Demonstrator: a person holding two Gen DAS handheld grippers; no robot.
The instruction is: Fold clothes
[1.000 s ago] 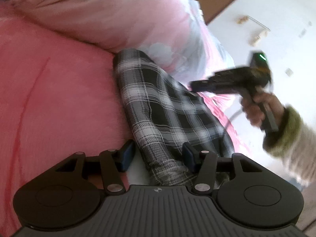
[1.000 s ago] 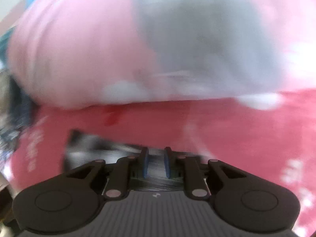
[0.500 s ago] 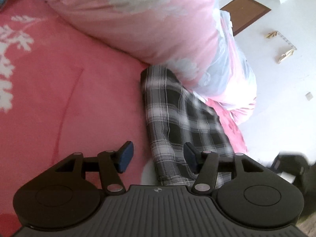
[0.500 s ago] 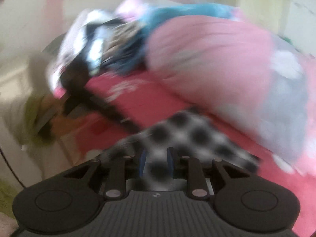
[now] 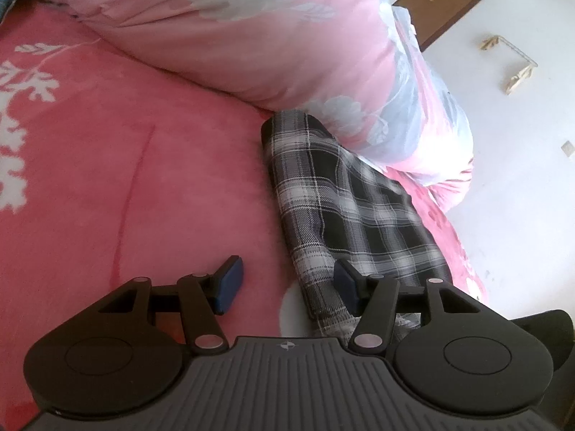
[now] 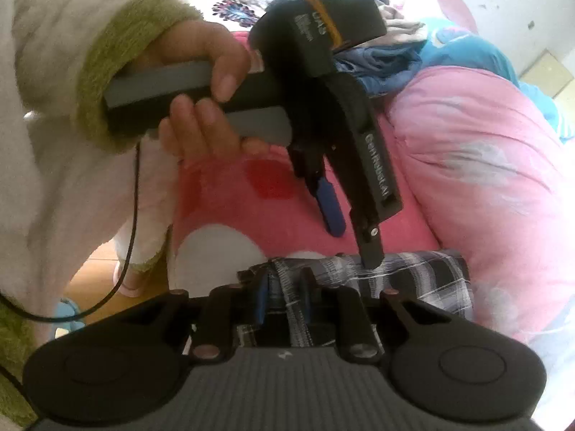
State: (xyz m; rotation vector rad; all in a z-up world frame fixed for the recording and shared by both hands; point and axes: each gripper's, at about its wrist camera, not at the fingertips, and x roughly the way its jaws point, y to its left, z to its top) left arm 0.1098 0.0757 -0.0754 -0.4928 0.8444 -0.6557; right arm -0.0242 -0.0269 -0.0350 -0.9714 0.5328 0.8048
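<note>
From the left wrist camera there's no writing to read, just a small emblem moulded on the body behind the left tongs (image 5: 284, 283). They're released, blue pads (image 5: 230, 280) spread wide, one over the bare pink bedspread (image 5: 143, 186), the other at the near end of the plaid garment (image 5: 345, 208); neither presses on it. The black-and-white checked piece is folded into a long strip running away toward the big pink floral duvet (image 5: 251, 36), its far end tucked against it. Past the bed edge there's white floor, a brown wooden panel (image 5: 438, 10) and a small wooden frame (image 5: 510, 61). Over on the right wrist camera, the right tongs (image 6: 284, 298) are narrow and closing, with a bunched fold of the plaid garment (image 6: 413, 273) between the pads; looks like they're clenched on it. Smack in the middle of the view is the left tongs (image 6: 355, 240) held by the left hand (image 6: 201, 89) in a fuzzy cream sleeve with a green cuff (image 6: 118, 54). Their side carries white lettering, too smeared for me to read, and there's an orange-edged label on the block on top, also not legible. One finger tip touches the plaid strip. A black cable (image 6: 133, 215) hangs from the handle. Behind: a heap of blue and dark clothes (image 6: 388, 57), the pink duvet on the right.
</note>
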